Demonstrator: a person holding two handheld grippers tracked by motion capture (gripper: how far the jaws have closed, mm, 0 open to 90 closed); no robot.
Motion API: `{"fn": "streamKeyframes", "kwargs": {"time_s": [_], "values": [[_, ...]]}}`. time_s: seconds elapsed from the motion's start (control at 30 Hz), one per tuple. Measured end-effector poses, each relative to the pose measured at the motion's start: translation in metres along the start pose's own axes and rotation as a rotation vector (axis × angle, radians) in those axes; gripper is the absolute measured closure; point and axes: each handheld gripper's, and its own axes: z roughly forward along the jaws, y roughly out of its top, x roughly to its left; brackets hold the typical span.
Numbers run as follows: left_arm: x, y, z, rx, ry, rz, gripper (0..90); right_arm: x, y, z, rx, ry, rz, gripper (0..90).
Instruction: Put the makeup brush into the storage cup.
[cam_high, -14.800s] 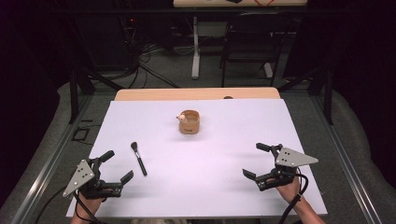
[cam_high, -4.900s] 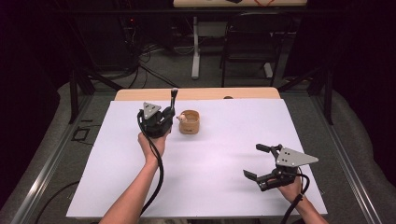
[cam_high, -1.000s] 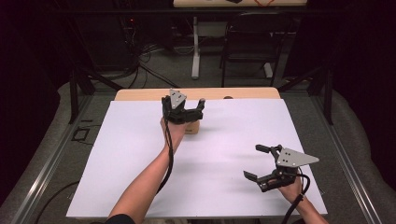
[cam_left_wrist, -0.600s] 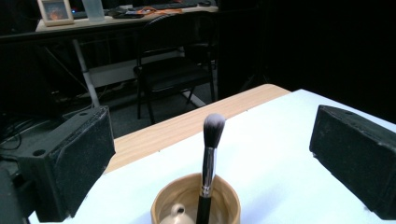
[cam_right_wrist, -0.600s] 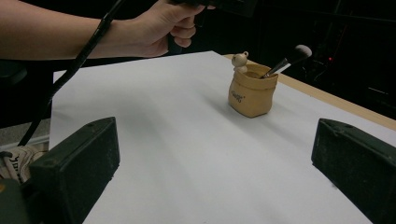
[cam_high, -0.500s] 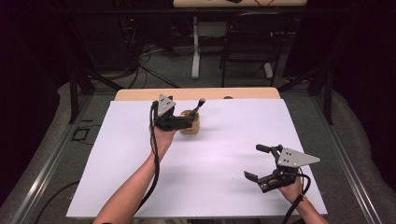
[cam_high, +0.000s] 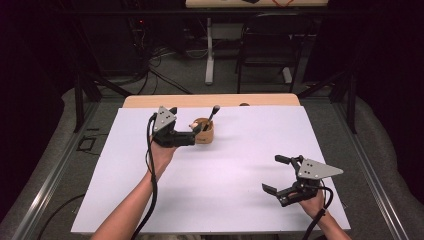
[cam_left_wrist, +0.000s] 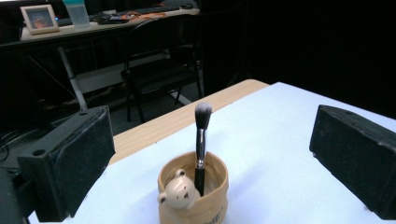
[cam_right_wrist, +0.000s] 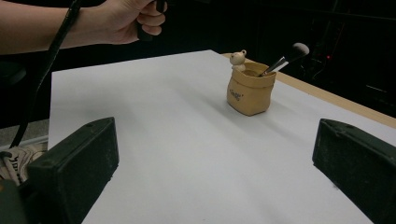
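Since half a second ago we have drawn our left gripper (cam_high: 197, 133) back to nine o'clock of the bear pot (cam_high: 204, 132), jaws wide and empty, because the brush (cam_high: 212, 114) now stands in it. Along that gripper's jaws the brush (cam_left_wrist: 201, 140) rests bristles up inside the pot (cam_left_wrist: 196, 193), while from our right gripper (cam_high: 274, 174), parked open and empty at five o'clock, it (cam_right_wrist: 286, 58) leans on the rim.

One tan sack-shaped pot (cam_high: 204, 134) sits on one white tabletop (cam_high: 240, 175), toward 12 o'clock. One small bear figure (cam_left_wrist: 179, 191) perches on its rim. One makeup brush (cam_left_wrist: 201, 144) stands inside, bristles up. Two hand-held grippers: the left hand-held gripper (cam_high: 192, 138) at 11 o'clock, the right hand-held gripper (cam_high: 275, 174) at 4 o'clock.
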Motion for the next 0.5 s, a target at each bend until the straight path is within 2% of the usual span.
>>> {"fn": "streamKeyframes", "kwargs": {"time_s": [0.3, 0.4, 0.5], "values": [[0.003, -0.005, -0.026, -0.003, 0.002, 0.033, 0.0, 0.000, 0.000, 0.000, 0.006, -0.003, 0.001, 0.0], [0.007, -0.009, -0.038, -0.011, -0.008, 0.033, 0.0, 0.001, 0.000, -0.001, 0.003, -0.005, -0.001, 0.0], [0.010, -0.016, -0.055, -0.018, -0.005, 0.049, 0.0, 0.001, 0.000, -0.001, 0.003, -0.006, 0.001, 0.0]]}}
